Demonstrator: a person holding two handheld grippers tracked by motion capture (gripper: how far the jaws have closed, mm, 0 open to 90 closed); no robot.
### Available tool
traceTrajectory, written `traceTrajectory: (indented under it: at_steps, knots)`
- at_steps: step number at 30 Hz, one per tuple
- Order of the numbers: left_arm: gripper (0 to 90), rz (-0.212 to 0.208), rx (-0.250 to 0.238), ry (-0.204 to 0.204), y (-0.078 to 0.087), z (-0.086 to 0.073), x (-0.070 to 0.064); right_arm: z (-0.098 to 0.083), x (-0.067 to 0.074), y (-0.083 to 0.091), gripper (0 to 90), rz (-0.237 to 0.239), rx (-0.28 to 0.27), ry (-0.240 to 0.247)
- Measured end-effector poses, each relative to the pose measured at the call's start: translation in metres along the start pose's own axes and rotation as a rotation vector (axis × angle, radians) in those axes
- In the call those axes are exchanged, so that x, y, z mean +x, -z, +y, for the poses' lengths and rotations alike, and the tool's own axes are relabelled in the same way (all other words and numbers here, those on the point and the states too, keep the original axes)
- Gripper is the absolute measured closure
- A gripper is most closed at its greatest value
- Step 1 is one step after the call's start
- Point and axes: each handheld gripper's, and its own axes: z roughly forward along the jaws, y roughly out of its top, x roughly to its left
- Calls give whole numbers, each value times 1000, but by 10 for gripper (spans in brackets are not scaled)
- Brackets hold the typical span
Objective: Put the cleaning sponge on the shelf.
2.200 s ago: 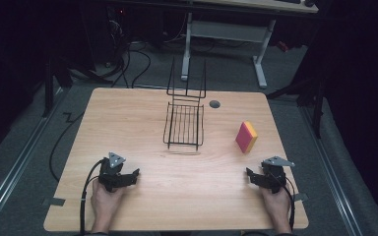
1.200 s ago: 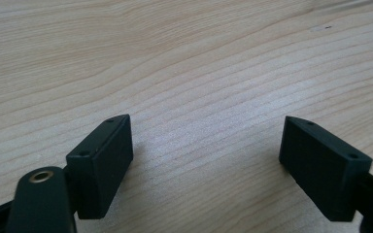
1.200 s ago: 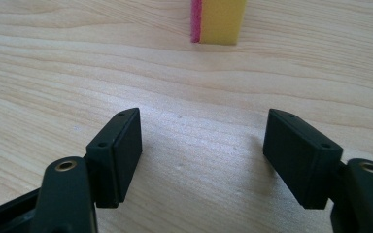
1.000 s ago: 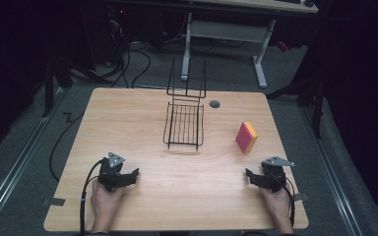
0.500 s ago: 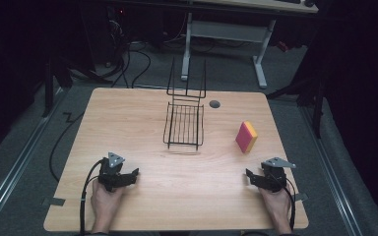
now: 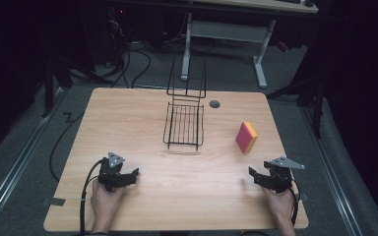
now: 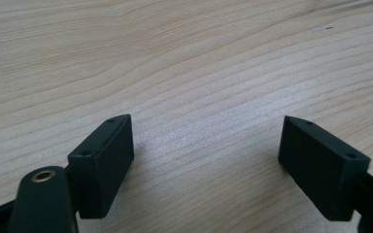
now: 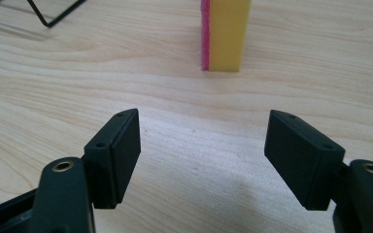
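The sponge (image 6: 246, 137) stands on edge on the table (image 6: 128, 118), at about eleven o'clock from the right gripper (image 6: 256, 175), apart from it. That gripper's jaws gape wide, have just been closing slightly, and hold nothing. The left gripper (image 6: 134, 175), at seven o'clock from the rack (image 6: 184, 125), is also wide and empty.

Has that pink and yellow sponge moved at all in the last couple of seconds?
No. The sponge stands on edge at the same spot on the table, right of the wire basket, as before.
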Motion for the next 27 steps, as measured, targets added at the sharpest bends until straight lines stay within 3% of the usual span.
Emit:
traceTrajectory:
  at_steps: [14, 27]
  knots:
    - [209, -1, 0, 0, 0, 0, 0, 16, 4, 3, 318, 21, -25, 19]
    - [209, -1, -1, 1, 0, 0, 0, 38, 4, 8, 344, 6, -52, 22]
